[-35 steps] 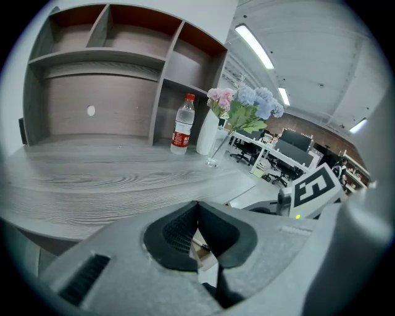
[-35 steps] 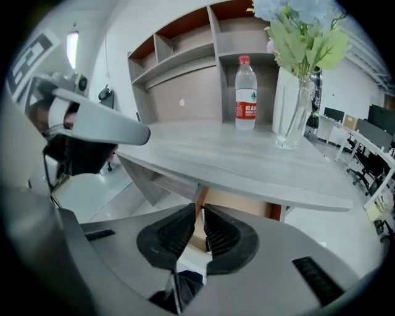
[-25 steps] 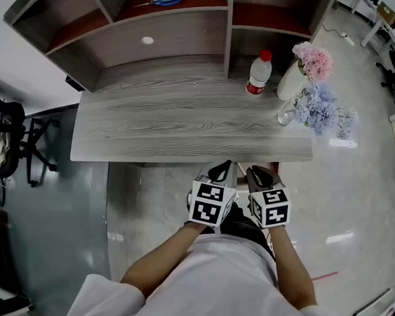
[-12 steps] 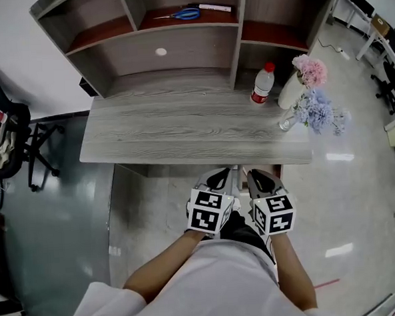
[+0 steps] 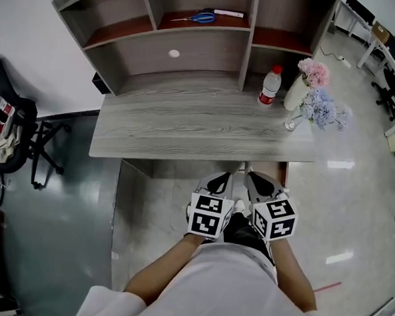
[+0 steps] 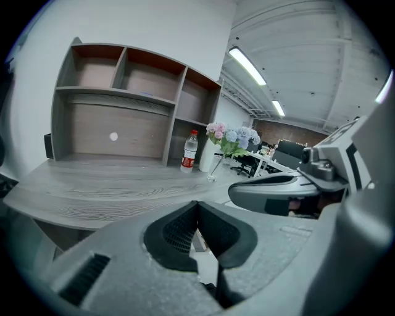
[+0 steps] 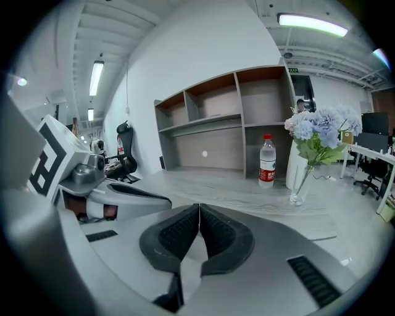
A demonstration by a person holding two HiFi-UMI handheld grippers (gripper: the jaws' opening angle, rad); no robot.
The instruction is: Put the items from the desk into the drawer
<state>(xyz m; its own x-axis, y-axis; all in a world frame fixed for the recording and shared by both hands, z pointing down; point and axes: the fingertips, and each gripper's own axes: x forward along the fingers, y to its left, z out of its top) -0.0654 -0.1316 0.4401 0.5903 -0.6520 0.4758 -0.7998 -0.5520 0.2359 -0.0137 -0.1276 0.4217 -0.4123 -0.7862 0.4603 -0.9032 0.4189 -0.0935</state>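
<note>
My left gripper [image 5: 220, 180] and right gripper [image 5: 257, 180] hang side by side in front of the grey wooden desk [image 5: 182, 125], below its front edge, both shut and empty. On the desk's right part stand a water bottle [image 5: 268, 87] with a red cap, a white vase [image 5: 294, 93] with pink flowers and a glass vase of blue flowers [image 5: 318, 110]. Blue scissors [image 5: 202, 17] and a pen [image 5: 228, 13] lie on the hutch's upper middle shelf. The bottle [image 7: 266, 160] and blue flowers [image 7: 316, 137] also show in the right gripper view. No drawer shows.
A shelf hutch [image 5: 178, 51] fills the back of the desk. An office chair [image 5: 12, 132] with things on it stands at the left. More desks and chairs [image 5: 385, 62] are at the right. Shiny floor [image 5: 160, 203] lies under the grippers.
The head view has shifted: the desk now sits further right and higher, and more of the hutch shows. Both grippers stay shut, together, slightly lower in view.
</note>
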